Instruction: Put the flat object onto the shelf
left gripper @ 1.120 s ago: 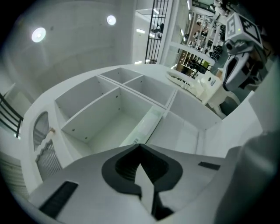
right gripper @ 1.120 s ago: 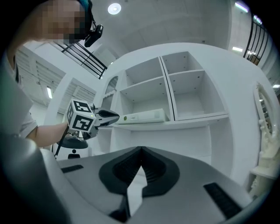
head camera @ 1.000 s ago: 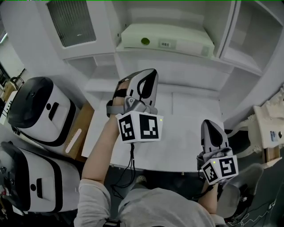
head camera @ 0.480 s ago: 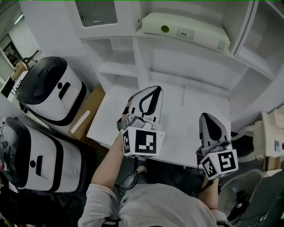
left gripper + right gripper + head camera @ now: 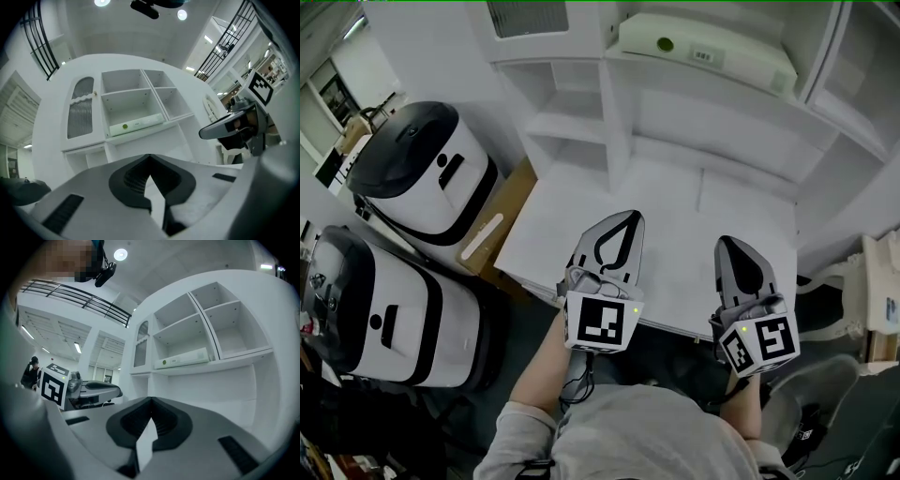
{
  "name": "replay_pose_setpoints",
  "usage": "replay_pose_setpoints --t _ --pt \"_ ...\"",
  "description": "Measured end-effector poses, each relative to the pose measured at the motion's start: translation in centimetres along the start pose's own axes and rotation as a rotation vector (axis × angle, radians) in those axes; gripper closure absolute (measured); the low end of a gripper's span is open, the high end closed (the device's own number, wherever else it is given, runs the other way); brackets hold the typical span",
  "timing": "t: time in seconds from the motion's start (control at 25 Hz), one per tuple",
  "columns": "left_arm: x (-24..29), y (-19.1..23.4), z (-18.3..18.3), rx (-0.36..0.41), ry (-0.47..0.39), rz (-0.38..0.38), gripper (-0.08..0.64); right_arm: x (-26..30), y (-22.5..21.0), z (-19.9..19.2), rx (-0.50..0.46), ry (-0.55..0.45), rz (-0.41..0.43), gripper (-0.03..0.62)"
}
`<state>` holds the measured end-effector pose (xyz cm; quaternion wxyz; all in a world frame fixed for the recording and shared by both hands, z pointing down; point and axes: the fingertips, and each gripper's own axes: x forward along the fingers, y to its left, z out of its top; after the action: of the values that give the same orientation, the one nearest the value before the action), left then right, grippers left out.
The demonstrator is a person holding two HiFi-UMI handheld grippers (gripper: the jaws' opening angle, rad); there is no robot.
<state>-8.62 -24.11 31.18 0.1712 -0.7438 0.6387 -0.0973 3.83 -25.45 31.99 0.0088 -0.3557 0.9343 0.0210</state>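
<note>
Your left gripper [image 5: 623, 220] has dropped away from the shelf [image 5: 722, 92] and drawn back toward you since a second ago; it now hangs over the near edge of the counter [image 5: 675, 216], left of the middle; your right gripper [image 5: 729, 246] has shifted only a little and sits over the same near edge, toward the right corner; the two are side by side, apart, both pointing at the shelf unit.

Look at the jaws in each gripper view; on the left they are pressed together at the tips with nothing between them; on the right they meet the same way, and nothing is pinched there either.

The flat object [image 5: 708, 52], pale green with a dark round spot and a small label on its front, lies on the shelf above the far edge of the counter; it rests flat along the front edge of the lower left open compartment, just right of the louvred door [image 5: 80, 115]; neither gripper touches it, and both are well apart from it.

Off the counter's left edge you have a cardboard box [image 5: 502, 220] against its side; beyond that stand two white-and-black machines [image 5: 417, 173], one nearer you than the other.
</note>
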Motion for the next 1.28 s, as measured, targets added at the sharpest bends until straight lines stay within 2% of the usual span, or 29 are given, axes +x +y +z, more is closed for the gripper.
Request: replay_pose_setpoints --t 0.44,0.6,0.84,1.04,1.28 --pt "-3.9 -2.4 0.3 -0.111 -0.045 0.007 0.546 -2.4 1.9 -0.7 0.011 0.005 0.041 0.583" --pt "-4.5 -3.2 0.3 -0.129 -0.032 0.000 0.546 -3.2 2.3 -0.7 0.015 0.003 0.050 0.583" --pt "-5.0 -4.0 1.2 -0.158 -0.065 -0.003 0.546 -4.1 2.8 -0.7 -0.010 0.013 0.053 0.583" --pt "-5.1 -4.2 1.7 -0.217 -0.081 -0.013 0.546 -4.6 2.6 -0.4 -0.016 0.007 0.046 0.583" --pt "-5.0 -4.4 2.1 -0.210 -0.079 -0.025 0.546 -4.8 2.4 0.0 -0.021 -0.001 0.043 0.583"
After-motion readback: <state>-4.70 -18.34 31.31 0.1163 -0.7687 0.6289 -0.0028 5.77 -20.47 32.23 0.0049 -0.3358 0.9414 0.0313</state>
